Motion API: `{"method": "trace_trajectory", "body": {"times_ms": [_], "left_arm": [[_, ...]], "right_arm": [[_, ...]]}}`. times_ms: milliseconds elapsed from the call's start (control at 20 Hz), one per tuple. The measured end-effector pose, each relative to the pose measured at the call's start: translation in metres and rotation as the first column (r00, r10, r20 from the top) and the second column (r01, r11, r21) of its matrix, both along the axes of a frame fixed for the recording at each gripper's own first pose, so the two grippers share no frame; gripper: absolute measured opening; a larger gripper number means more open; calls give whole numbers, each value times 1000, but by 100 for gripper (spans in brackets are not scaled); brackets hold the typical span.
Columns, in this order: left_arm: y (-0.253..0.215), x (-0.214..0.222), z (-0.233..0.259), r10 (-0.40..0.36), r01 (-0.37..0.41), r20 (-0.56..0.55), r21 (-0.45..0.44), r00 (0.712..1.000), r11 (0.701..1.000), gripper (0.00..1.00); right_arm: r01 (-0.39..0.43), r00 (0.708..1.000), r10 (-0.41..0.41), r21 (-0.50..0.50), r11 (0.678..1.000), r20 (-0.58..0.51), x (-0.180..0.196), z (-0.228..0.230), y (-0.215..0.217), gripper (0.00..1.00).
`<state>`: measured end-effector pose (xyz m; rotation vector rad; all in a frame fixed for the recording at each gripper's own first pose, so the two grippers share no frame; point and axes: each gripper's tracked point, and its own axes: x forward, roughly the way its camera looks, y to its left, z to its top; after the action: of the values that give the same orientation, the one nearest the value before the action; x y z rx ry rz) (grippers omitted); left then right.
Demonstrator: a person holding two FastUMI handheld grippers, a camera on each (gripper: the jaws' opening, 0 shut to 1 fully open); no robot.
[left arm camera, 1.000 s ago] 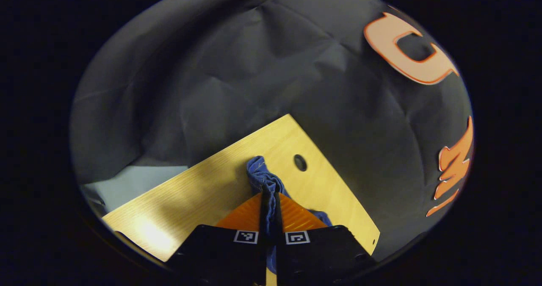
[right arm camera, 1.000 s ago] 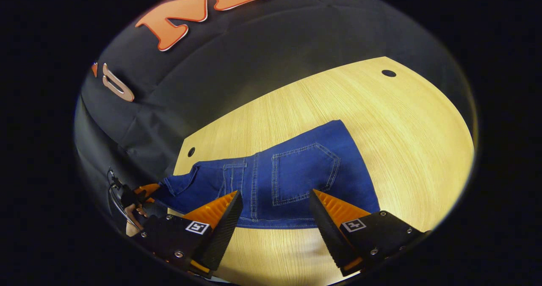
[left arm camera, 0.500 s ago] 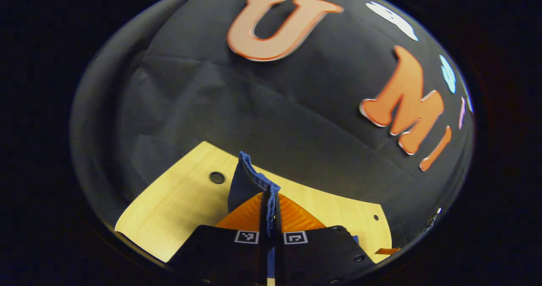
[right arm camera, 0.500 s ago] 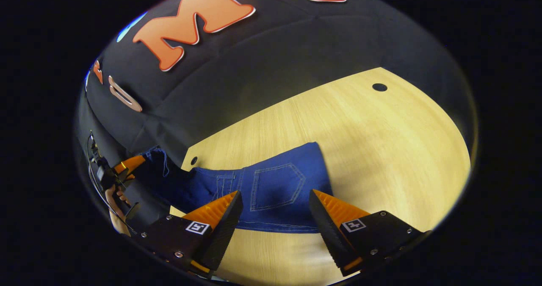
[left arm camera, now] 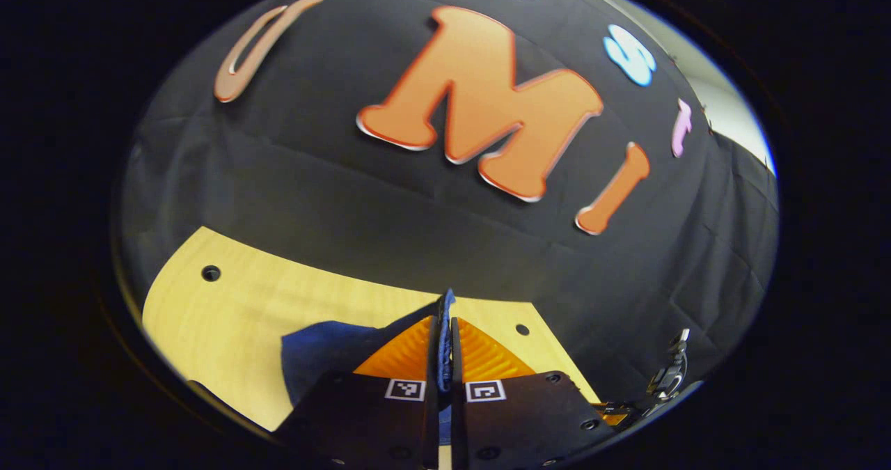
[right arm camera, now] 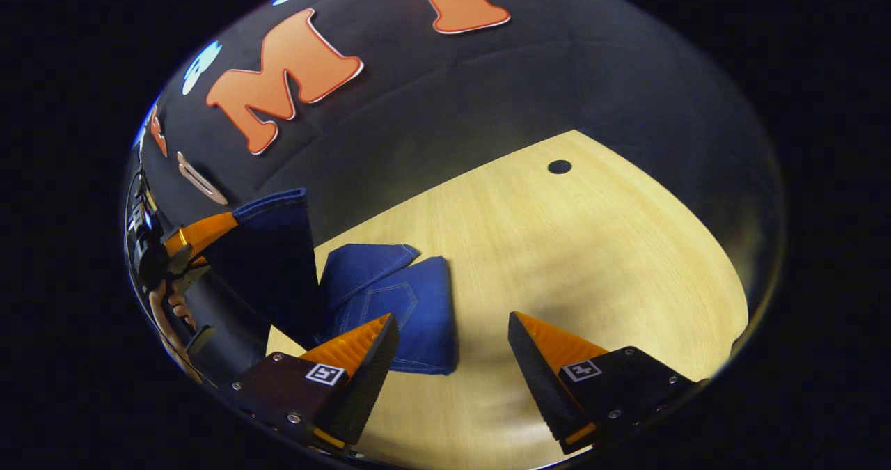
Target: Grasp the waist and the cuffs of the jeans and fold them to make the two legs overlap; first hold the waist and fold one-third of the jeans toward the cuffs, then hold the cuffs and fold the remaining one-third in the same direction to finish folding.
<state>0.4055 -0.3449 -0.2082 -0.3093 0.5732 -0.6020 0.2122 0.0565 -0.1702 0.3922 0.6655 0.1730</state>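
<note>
Denim jeans (left arm camera: 443, 331) between left hand-held gripper (left arm camera: 443, 341) fingers

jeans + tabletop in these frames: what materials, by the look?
Jeans: blue denim, matte; pale contrast stitching outlines a patch pocket, and the cloth drapes from the left gripper, shut on it. Table: pale wood or wood-look laminate, smooth with a soft sheen; straight fine grain lines and round holes show. Solid or veneer can't be told.

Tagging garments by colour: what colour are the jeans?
Dark blue denim jeans with lighter stitching on the pocket; clearest in the right gripper view.
</note>
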Motion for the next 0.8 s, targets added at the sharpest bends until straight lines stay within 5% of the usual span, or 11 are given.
{"method": "trace_trajectory", "body": {"times_ms": [350, 700, 800], "left_arm": [[-76, -39, -101, -109, 121, -66, 209, 992, 971, 7], [-107, -70, -200, -176, 202, -100, 440, 979, 875, 9], [-132, -96, -221, -230, 286, -188, 379, 955, 880, 39]], "right_arm": [[15, 1000, -15, -25, 1000, -12, -19, -11, -33, 98], [3, 1000, -4, -43, 999, -20, -20, -13, -37, 98], [7, 1000, -8, -55, 998, -27, -19, -15, -38, 98]]}}
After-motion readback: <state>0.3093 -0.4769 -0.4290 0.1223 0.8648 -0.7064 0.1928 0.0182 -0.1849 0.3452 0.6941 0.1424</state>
